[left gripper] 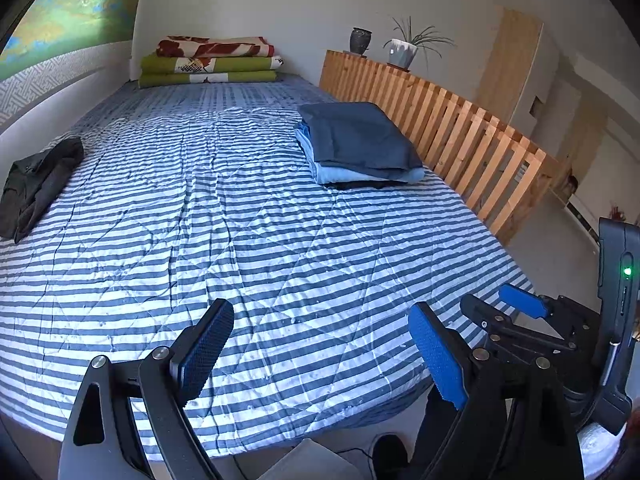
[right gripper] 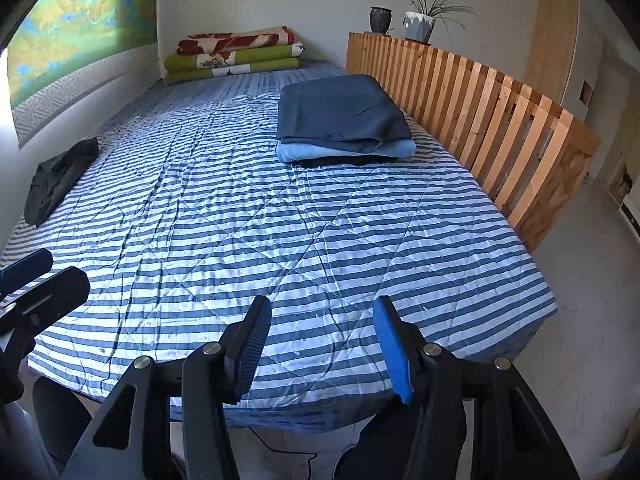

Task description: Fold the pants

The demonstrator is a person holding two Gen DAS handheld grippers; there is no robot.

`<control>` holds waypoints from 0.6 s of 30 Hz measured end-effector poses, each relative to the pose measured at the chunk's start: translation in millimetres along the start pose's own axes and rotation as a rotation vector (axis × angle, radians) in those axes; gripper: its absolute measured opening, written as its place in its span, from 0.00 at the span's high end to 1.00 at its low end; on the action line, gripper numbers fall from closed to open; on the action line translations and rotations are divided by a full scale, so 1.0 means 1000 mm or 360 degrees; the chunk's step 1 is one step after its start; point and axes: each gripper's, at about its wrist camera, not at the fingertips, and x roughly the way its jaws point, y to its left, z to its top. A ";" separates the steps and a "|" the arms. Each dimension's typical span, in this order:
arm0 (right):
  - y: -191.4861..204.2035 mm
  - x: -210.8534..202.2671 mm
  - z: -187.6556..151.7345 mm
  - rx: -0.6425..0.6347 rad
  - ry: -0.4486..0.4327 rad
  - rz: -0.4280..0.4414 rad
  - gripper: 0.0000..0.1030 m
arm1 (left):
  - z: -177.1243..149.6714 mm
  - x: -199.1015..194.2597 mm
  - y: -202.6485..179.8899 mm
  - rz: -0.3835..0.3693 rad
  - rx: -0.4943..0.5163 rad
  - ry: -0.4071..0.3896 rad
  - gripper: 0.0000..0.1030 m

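Hung low at the near end of the bed [left gripper: 248, 240], left gripper [left gripper: 320, 356], tipped down toward the striped blanket [right gripper: 280, 240]. Spread wide, both jaws, with nothing between them but air and stripes. Showed blue bumpy pads [left gripper: 438, 356] on the inner faces.

Hung just beside it, right gripper [right gripper: 326, 346], tipped down the same way over the same near edge. Stood partly apart, those jaws, less wide than the left pair, and held nothing. Touched no cloth, either one. Peeked into each other's view too: right gripper at the far right edge of the left camera's view, left gripper at the far left edge of the right camera's view.

Lay crumpled at the left side of the bed, near the wall, dark pants [left gripper: 36, 184], well apart from both grippers and not folded. Sat on the right side of the bed, close to the wooden slat rail [left gripper: 460, 136], a neat stack of folded clothes [right gripper: 344, 120], dark blue on top and light blue under it. Rested at the far end, against the wall, a pile of folded blankets [left gripper: 212, 62], red and green. Stood on top of the rail, a dark vase [right gripper: 380, 20] and a potted plant [right gripper: 420, 20].
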 end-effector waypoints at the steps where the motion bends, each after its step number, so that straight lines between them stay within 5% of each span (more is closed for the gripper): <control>1: 0.001 0.001 0.000 -0.0003 0.0004 0.0002 0.52 | 0.000 0.001 0.000 0.0007 -0.0005 0.0003 0.11; 18: 0.042 0.009 0.000 -0.0108 0.0016 0.0077 0.52 | -0.008 -0.006 0.031 0.0230 -0.0118 -0.0021 0.11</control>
